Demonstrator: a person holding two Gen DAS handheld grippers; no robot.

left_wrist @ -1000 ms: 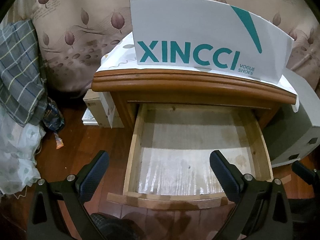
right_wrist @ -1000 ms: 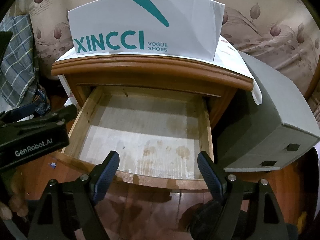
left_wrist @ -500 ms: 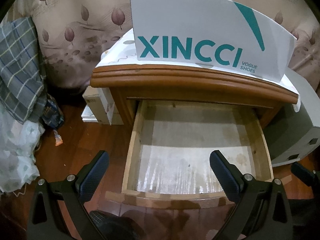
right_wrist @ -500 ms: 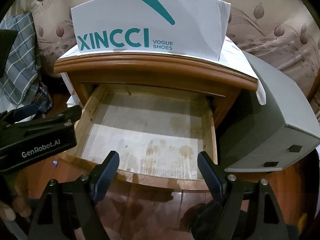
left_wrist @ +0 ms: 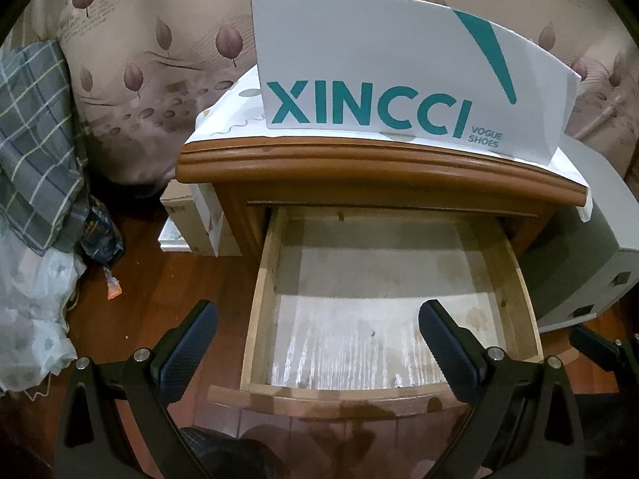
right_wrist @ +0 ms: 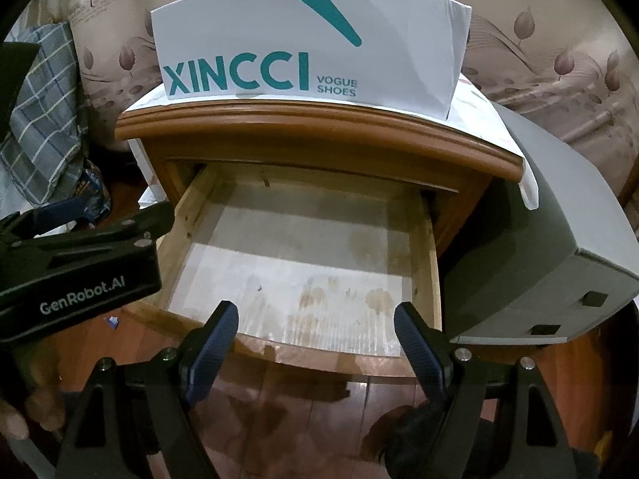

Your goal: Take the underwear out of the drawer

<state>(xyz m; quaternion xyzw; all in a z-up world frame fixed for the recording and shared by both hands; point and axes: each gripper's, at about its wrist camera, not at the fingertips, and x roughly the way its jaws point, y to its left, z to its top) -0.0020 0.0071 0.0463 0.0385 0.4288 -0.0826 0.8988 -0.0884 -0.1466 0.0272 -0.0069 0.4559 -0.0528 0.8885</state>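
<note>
Your left gripper (left_wrist: 317, 329) and your right gripper (right_wrist: 315, 333) both hang in front of the pulled-out drawer (left_wrist: 261, 279), pointing down into it. On each one the fingers stand wide apart and hold nothing.

The relation that matters is between the fingers and the underwear, and here there is a problem: in both views the floor of the drawer is bare, only pale stained lining, and no underwear shows anywhere in it. The back part lies in shadow under the top of the nightstand (right_wrist: 319, 135), so I cannot tell if something is pushed far behind.

Neither hand is clearly nearer; both face the open drawer. I judge that the task is either finished or that you must look deeper.
</note>
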